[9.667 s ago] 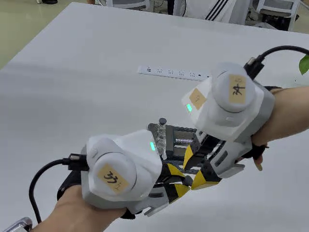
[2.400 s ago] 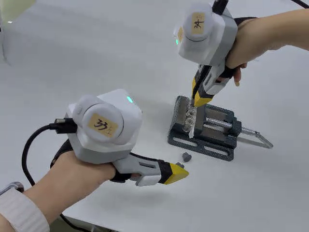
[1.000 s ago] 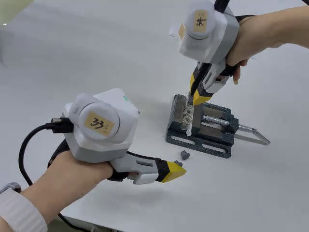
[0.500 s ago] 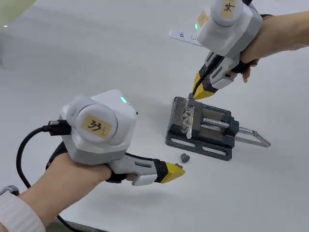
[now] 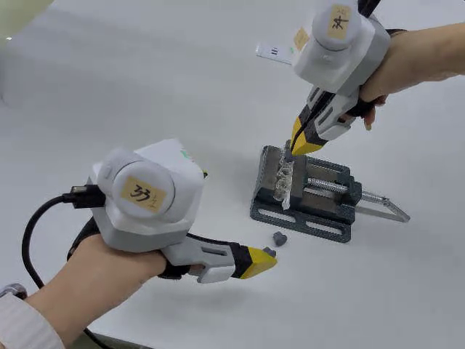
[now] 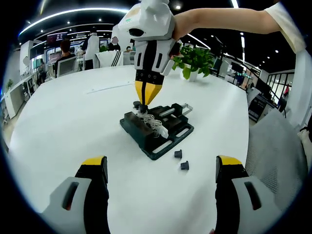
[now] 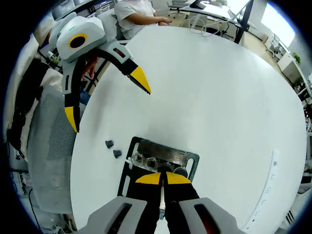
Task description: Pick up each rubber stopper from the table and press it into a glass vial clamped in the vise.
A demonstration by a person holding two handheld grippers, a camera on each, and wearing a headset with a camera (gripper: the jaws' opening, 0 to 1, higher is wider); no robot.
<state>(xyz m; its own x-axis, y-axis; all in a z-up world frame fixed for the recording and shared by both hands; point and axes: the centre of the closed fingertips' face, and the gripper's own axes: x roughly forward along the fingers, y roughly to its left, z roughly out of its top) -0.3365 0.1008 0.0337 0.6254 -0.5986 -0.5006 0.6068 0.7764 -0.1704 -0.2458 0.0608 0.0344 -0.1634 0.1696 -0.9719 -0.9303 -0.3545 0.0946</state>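
The white-and-yellow left gripper (image 6: 161, 163) hovers with jaws spread wide and empty, near two loose dark grey rubber stoppers (image 6: 178, 154) on the white table (image 5: 145, 87). The dark metal vise (image 5: 312, 224) clamps what appear to be four clear glass vials (image 7: 138, 158), two unstoppered and two plugged. The right gripper (image 7: 162, 178), jaws closed together with nothing visible between, is judged to be pressing a seated stopper (image 7: 166, 168) home. Next, the left must grasp a loose one.

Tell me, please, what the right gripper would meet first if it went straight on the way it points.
Most likely the dark stopper on a vial in the vise: the right gripper points down just above it, jaws shut.
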